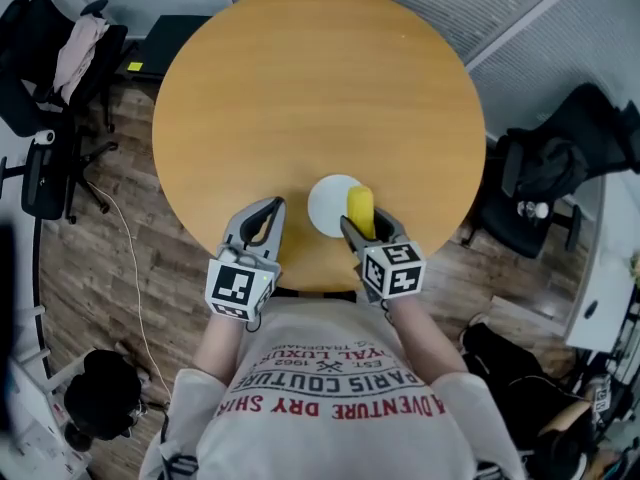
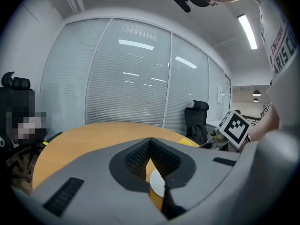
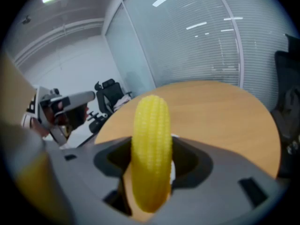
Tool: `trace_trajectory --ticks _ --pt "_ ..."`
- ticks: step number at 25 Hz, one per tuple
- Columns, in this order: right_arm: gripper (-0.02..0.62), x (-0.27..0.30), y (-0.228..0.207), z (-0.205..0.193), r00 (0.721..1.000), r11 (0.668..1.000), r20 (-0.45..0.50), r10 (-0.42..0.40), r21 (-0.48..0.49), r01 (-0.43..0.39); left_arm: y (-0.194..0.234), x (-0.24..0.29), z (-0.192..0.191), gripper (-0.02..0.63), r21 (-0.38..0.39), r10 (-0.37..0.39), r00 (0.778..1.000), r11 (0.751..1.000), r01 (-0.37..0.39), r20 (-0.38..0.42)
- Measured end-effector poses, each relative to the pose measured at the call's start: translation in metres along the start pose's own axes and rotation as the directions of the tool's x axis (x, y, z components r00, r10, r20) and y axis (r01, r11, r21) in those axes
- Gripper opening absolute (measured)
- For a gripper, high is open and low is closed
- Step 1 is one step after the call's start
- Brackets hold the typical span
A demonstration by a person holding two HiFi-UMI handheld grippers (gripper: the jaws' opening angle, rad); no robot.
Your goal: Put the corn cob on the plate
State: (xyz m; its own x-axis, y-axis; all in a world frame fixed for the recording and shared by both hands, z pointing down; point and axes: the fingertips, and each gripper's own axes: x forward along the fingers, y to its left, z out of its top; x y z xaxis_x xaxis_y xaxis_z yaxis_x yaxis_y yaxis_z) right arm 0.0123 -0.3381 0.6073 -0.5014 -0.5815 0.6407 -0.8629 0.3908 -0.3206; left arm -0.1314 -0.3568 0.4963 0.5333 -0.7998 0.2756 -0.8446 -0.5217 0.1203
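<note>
A yellow corn cob (image 1: 360,208) sits clamped in my right gripper (image 1: 366,224), near the front edge of the round wooden table (image 1: 320,98). From the head view the cob overlaps the right rim of a small white plate (image 1: 330,204); whether it touches the plate cannot be told. In the right gripper view the cob (image 3: 150,149) stands upright between the jaws, with a sliver of plate behind it. My left gripper (image 1: 272,207) is shut and holds nothing, just left of the plate. Its closed jaws fill the left gripper view, and the plate (image 2: 157,183) shows through the gap.
A black office chair (image 1: 55,68) with a garment on it stands off the table's left. Another chair (image 1: 545,173) with a dark bag stands at the right. A cable (image 1: 130,268) runs over the wooden floor. Glass walls with blinds lie beyond the table.
</note>
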Motion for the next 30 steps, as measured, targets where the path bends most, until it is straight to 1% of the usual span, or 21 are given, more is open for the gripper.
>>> trace_trajectory --ticks 3,7,10,13,17,20,24,28,30 --pt "0.268 0.022 -0.006 -0.016 0.997 0.999 -0.069 -0.027 0.031 0.029 0.008 0.010 -0.010 0.034 -0.008 -0.029 0.999 1.000 0.029 -0.018" --pt "0.268 0.045 -0.016 -0.031 0.990 0.995 -0.129 -0.056 0.074 0.066 0.016 0.022 -0.024 0.034 -0.020 -0.048 0.998 0.999 0.047 -0.048" --pt "0.268 0.062 -0.018 -0.043 0.981 0.994 -0.180 -0.067 0.077 0.082 0.021 0.025 -0.034 0.034 -0.023 -0.053 0.995 0.998 0.051 -0.079" --pt "0.268 0.075 -0.017 -0.054 0.972 0.992 -0.221 -0.077 0.079 0.096 0.022 0.025 -0.040 0.034 -0.022 -0.080 0.993 0.997 0.078 -0.092" --pt "0.268 0.086 -0.021 -0.060 0.965 0.989 -0.246 -0.093 0.092 0.119 0.012 0.031 -0.041 0.034 -0.007 -0.134 0.986 0.991 0.134 -0.102" --pt "0.268 0.091 -0.025 -0.062 0.959 0.986 -0.263 -0.104 0.101 0.135 0.006 0.038 -0.041 0.034 -0.024 -0.153 0.983 0.988 0.152 -0.100" --pt "0.268 0.093 -0.023 -0.061 0.955 0.987 -0.278 -0.105 0.087 0.134 0.004 0.040 -0.042 0.034 -0.039 -0.157 0.982 0.987 0.153 -0.104" --pt "0.268 0.094 -0.022 -0.062 0.949 0.988 -0.292 -0.122 0.055 0.144 0.004 0.042 -0.042 0.034 0.002 -0.160 0.981 0.987 0.161 -0.109" --pt "0.268 0.095 -0.021 -0.062 0.948 0.988 -0.291 -0.127 0.047 0.147 0.004 0.042 -0.041 0.034 0.007 -0.157 0.981 0.987 0.159 -0.111"
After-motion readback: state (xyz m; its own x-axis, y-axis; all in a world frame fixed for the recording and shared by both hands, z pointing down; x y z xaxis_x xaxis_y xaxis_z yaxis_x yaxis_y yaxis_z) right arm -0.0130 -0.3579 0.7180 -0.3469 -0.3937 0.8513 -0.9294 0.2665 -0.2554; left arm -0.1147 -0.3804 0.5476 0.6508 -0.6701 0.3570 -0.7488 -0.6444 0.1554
